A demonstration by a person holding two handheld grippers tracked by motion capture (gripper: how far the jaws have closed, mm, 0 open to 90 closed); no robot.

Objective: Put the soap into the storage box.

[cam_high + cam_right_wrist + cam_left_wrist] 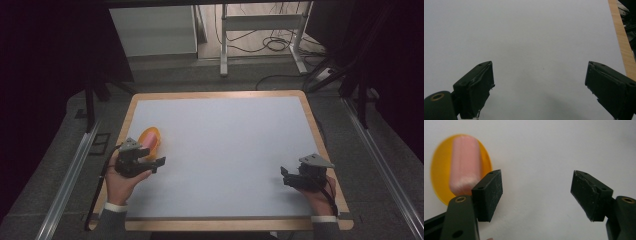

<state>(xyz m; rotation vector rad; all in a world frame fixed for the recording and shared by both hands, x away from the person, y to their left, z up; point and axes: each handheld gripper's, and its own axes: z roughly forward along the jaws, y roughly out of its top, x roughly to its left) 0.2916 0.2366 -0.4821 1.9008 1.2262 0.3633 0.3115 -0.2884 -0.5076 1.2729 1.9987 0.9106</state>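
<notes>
Surface (225, 145), white with wooden edging, is lying before us; we are seeing an orange dish (150, 138) carrying a pink roll (464, 165) near its left edge, just beyond our released left hand-held gripper (156, 165); our right hand-held gripper (285, 176) is likewise gaping, empty.
</notes>
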